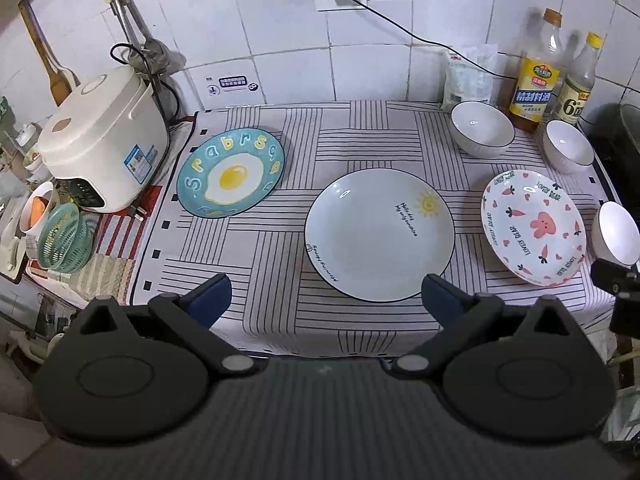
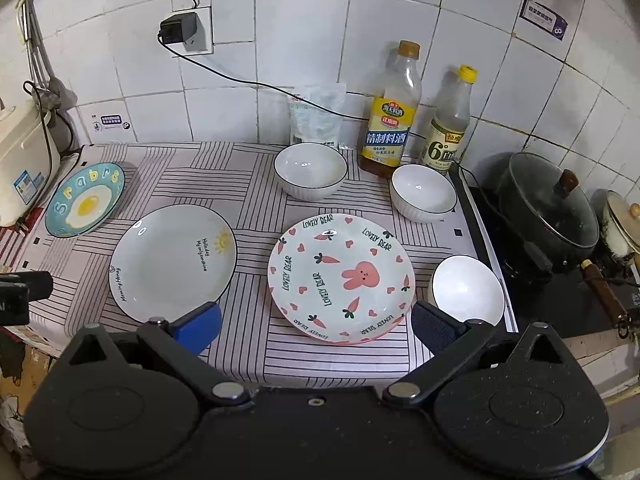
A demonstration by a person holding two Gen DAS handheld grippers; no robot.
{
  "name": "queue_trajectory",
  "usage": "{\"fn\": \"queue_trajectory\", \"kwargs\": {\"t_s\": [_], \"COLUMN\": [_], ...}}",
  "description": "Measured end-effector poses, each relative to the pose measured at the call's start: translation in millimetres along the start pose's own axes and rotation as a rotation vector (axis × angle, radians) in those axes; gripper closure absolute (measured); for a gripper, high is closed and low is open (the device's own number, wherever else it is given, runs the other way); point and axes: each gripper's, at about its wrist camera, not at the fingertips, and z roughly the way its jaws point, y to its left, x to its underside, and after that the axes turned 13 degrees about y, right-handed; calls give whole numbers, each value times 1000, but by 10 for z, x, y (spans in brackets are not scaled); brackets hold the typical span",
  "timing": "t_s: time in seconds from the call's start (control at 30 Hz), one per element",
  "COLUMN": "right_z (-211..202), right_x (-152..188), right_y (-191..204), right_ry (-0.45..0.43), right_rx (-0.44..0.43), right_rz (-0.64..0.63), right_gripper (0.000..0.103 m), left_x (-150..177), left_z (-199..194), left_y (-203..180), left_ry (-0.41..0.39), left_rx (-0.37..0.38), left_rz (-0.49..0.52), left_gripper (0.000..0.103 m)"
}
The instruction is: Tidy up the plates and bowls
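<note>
Three plates lie in a row on the striped cloth (image 1: 360,136): a blue egg plate (image 1: 231,172) (image 2: 85,205) at left, a white sun plate (image 1: 379,235) (image 2: 173,263) in the middle, a pink rabbit plate (image 1: 533,227) (image 2: 342,278) at right. Three white bowls stand apart: one at the back (image 1: 482,129) (image 2: 310,171), one at back right (image 1: 567,151) (image 2: 423,193), one at front right (image 1: 617,233) (image 2: 466,289). My left gripper (image 1: 326,300) is open and empty, just in front of the sun plate. My right gripper (image 2: 316,326) is open and empty, in front of the rabbit plate.
A rice cooker (image 1: 104,140) and a green basket (image 1: 64,238) stand left of the cloth. Two bottles (image 2: 390,116) (image 2: 448,124), a bag (image 2: 318,114) and a power cord (image 2: 256,80) are at the back wall. A lidded black pot (image 2: 548,204) sits on the stove at right.
</note>
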Motion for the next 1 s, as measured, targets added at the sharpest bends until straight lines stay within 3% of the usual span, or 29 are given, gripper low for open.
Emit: {"fn": "queue_trajectory", "kwargs": {"t_s": [1.0], "right_z": [103], "right_x": [5], "right_y": [30], "right_ry": [21], "right_rx": [-19], "right_rz": [19], "right_gripper": [1], "left_x": [31], "left_z": [38], "left_y": [44], "left_ry": [31], "left_rx": [49], "left_rz": [2], "left_gripper": [1]}}
